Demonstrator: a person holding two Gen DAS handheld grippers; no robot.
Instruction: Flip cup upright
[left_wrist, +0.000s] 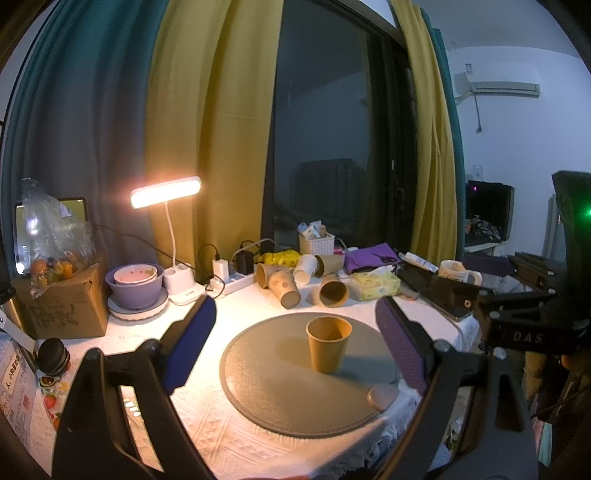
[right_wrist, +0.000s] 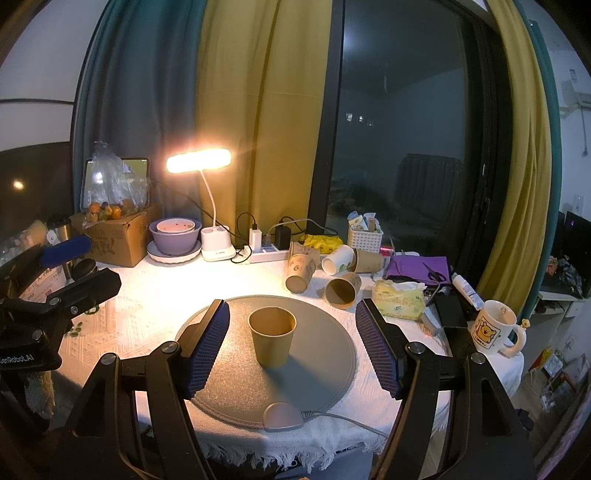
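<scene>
A brown paper cup (left_wrist: 328, 344) stands upright, mouth up, on the round grey mat (left_wrist: 266, 398); it also shows in the right wrist view (right_wrist: 272, 340) on the mat (right_wrist: 317, 373). My left gripper (left_wrist: 295, 347) is open and empty, its blue-padded fingers wide apart on either side of the cup, short of it. My right gripper (right_wrist: 293, 347) is open and empty, its fingers also apart around the cup's sides without touching it. The right gripper's body shows at the right edge of the left wrist view (left_wrist: 524, 325).
Several paper cups (right_wrist: 341, 290) lie on their sides behind the mat. A lit desk lamp (right_wrist: 207, 206), power strip (right_wrist: 267, 253), purple bowl (right_wrist: 175, 236), cardboard box (right_wrist: 118, 236), tissue pack (right_wrist: 399, 299), white mug (right_wrist: 493, 326) and a cabled puck (right_wrist: 282, 417) crowd the white-clothed table.
</scene>
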